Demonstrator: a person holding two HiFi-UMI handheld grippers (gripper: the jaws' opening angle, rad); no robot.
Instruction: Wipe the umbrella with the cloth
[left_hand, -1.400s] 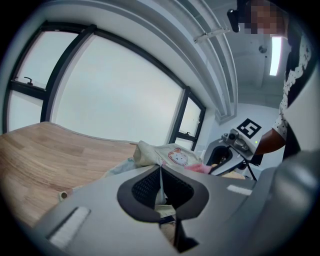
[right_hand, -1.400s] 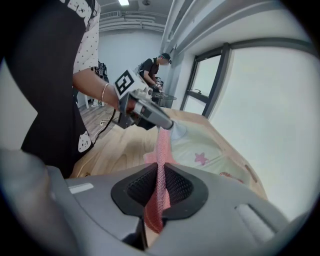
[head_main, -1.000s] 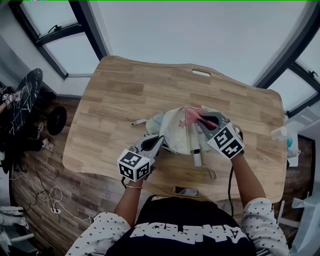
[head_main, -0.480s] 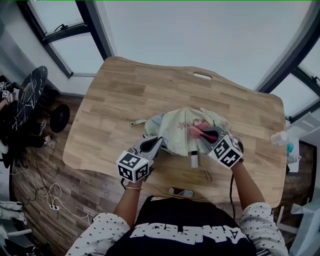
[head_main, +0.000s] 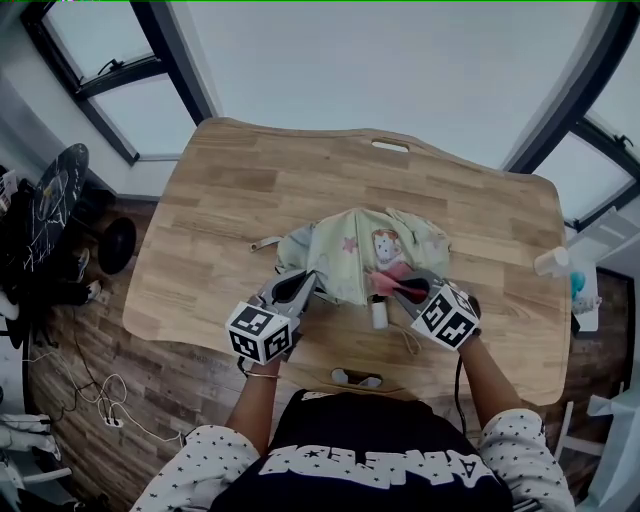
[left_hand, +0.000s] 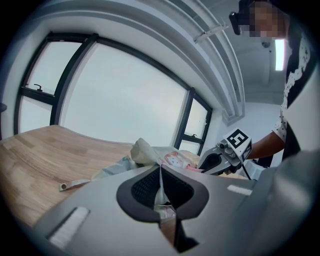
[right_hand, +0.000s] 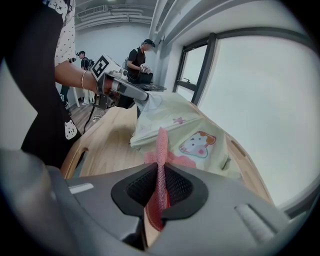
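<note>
Lying near the middle of the wooden table (head_main: 230, 200), the folded umbrella (head_main: 355, 245) shows a pale green canopy with cartoon prints. Its white handle (head_main: 379, 313) points toward the person. The left gripper (head_main: 303, 278) has its jaws pinched tight on a fold of canopy fabric at the umbrella's near left edge. The right gripper (head_main: 398, 287) clamps a pink mesh cloth (head_main: 383, 281), which rests on the canopy's near right part, just beside the handle. A strap (head_main: 262, 243) trails from the umbrella's left side onto the wood.

Table (head_main: 230, 200) is matt wood, umbrella (head_main: 345, 250) thin fabric, cloth (head_main: 384, 283) coarse mesh.
</note>
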